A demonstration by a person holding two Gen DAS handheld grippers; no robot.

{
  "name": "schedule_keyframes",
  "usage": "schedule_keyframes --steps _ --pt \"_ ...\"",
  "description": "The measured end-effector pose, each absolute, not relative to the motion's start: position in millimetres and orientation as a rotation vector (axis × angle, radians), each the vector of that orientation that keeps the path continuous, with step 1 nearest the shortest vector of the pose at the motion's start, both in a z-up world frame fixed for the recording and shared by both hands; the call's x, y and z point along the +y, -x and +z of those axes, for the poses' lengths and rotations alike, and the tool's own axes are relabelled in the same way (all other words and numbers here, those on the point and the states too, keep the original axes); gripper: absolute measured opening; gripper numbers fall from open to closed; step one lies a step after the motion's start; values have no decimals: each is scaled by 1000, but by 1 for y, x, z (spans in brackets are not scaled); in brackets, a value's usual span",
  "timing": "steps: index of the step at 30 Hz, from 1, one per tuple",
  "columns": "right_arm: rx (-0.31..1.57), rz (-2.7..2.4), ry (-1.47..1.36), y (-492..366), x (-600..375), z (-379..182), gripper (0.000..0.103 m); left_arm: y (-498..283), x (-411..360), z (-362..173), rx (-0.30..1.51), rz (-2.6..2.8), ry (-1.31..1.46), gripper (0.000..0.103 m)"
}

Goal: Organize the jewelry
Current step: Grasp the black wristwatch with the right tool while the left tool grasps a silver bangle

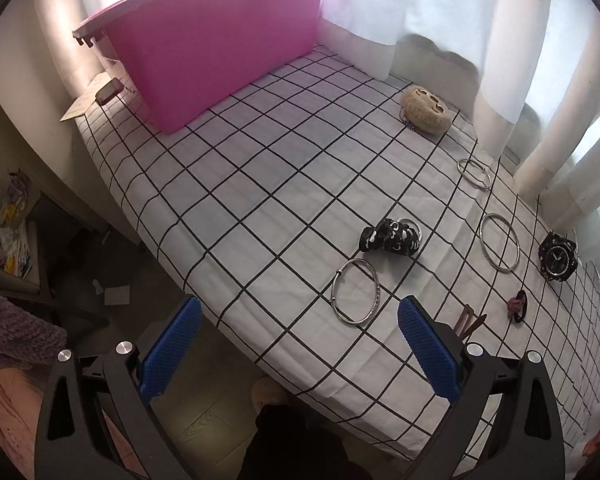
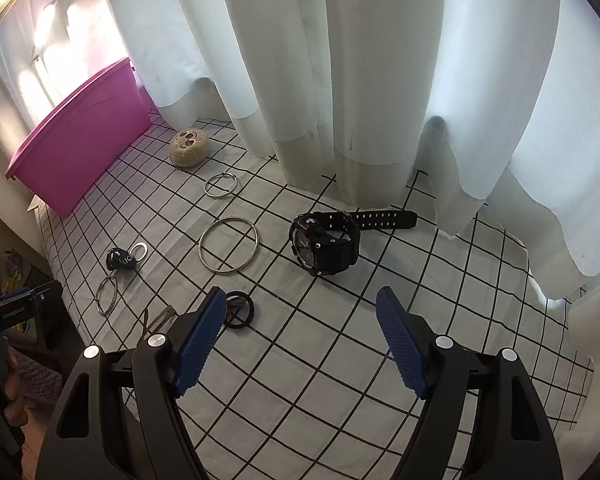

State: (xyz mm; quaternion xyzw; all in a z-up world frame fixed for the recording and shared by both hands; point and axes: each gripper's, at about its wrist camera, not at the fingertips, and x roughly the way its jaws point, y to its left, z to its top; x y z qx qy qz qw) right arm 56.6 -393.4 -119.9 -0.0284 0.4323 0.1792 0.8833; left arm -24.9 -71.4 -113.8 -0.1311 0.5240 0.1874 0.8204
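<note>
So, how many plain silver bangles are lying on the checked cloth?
3. One bangle lies nearest the left tool, at the table's front edge. A large one lies beside the black watch. A small one lies near the plush pouch. None seems hidden.

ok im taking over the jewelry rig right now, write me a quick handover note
Left gripper: open, empty, over the near table edge.
Right gripper: open, empty, short of the black watch.
On the checked cloth: three metal bangles, near, middle and far; a black-and-white hair tie; a small dark ring; a brown clip; a beige plush pouch.
Pink bin stands at the far end; inside not visible.
Done: nothing visibly sorted. Left: everything.
</note>
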Motion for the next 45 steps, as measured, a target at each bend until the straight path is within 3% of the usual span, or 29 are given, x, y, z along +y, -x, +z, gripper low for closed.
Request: schedule_keyframes --steps 18,45 --pt "839 350 67 -94 -394 -182 74 1 -97 -184 1084 396 255 97" --pt "890 317 135 -142 -372 -212 74 -3 -102 -188 1029 413 248 98"
